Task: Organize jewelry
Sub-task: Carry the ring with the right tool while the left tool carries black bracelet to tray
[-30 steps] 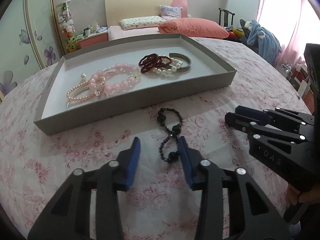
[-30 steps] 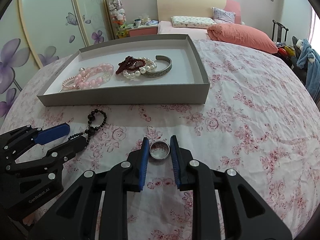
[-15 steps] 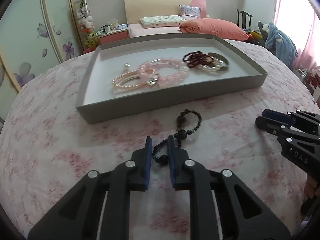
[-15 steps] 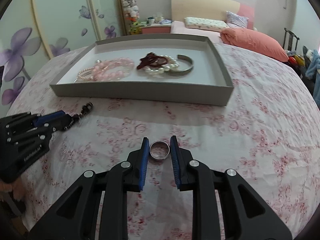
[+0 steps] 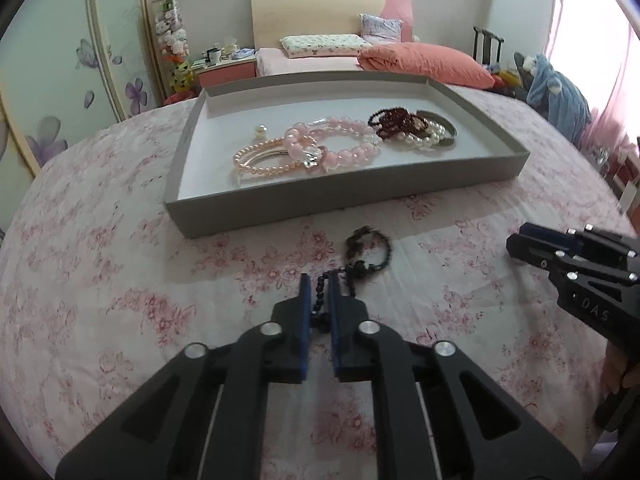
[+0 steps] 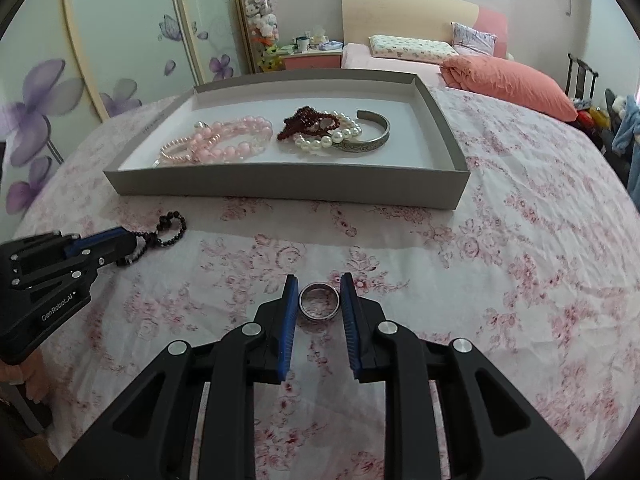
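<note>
Jaws pinching black bracelet (image 5: 362, 258), ring (image 6: 319, 301) (steel) – gripped

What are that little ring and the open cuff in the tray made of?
The ring looks like polished metal, perhaps steel: a smooth silvery band with bright reflections. The cuff in the tray looks like duller, aged silver-toned metal with embossed patterning outside.
</note>
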